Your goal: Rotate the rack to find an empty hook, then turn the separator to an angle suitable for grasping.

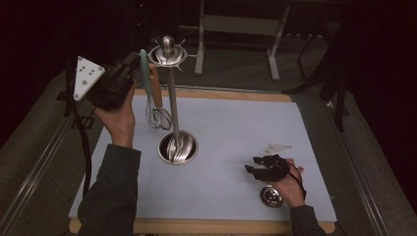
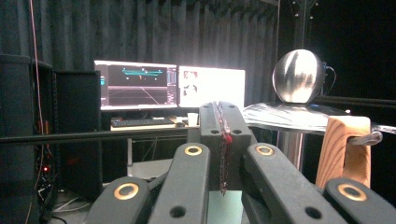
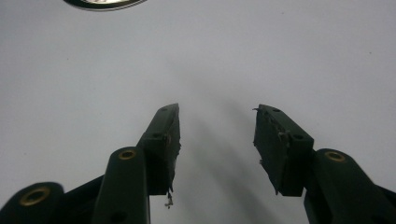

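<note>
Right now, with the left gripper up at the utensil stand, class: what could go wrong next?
1. The left gripper, jaws shut, sits close to the hanging whisk; a nudge might knock its wooden handle off the hook.
2. The utensil stand is tall and thin, so a sideways push near its top could tip it.
3. The right gripper rests open on the table, not steadying the stand.

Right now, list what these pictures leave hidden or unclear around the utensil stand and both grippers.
- Left gripper, left gripper view: its fingers look pressed together; whether they pinch anything cannot be told.
- Wooden handle, same view: the lower part is cut off by the gripper.
- Teal handle, high view: the utensil's lower end is lost behind the whisk.
- Stand base, right gripper view: cut by the top edge.
- Small round metal thing, high view: too small to name.
</note>
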Demonstrator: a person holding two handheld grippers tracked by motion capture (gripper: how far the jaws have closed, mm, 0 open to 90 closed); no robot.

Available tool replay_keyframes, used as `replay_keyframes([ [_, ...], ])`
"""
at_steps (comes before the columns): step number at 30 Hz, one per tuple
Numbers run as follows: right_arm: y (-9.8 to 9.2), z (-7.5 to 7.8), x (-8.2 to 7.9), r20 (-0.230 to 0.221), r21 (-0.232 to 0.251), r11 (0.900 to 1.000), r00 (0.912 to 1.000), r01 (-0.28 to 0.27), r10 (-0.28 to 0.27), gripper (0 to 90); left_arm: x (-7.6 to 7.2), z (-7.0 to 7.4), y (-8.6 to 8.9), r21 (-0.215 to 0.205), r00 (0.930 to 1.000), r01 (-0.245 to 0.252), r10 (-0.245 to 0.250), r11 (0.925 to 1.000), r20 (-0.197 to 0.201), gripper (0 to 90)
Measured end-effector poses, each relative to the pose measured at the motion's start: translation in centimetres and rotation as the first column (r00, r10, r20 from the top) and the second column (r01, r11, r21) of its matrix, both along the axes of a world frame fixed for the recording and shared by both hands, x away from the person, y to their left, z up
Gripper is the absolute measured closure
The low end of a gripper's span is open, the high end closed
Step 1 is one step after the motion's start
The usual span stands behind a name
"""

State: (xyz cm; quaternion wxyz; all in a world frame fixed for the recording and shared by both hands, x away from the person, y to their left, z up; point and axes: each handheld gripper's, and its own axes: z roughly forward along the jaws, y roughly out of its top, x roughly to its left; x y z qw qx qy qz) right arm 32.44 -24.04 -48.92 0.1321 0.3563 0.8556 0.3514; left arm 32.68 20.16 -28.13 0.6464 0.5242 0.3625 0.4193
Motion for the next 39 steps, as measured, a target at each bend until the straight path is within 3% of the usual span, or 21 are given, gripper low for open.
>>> replay_keyframes([
  [31, -0.3, 0.0, 0.0, 0.001, 0.001, 1.0, 0.9999, 0.01, -0.01, 50.4, -0.1, -0.5, 0.6, 0.012, 0.9995, -0.023, 0.024, 0.9997, -0.02, 89.4],
  [39, -1.4, 0.4, 0.1, 0.002, 0.018, 0.999, 0.9994, 0.034, -0.034, 50.1, -1.0, -1.6, 0.9, 0.087, 0.9986, -0.025, 0.029, 0.9959, -0.043, 85.6],
])
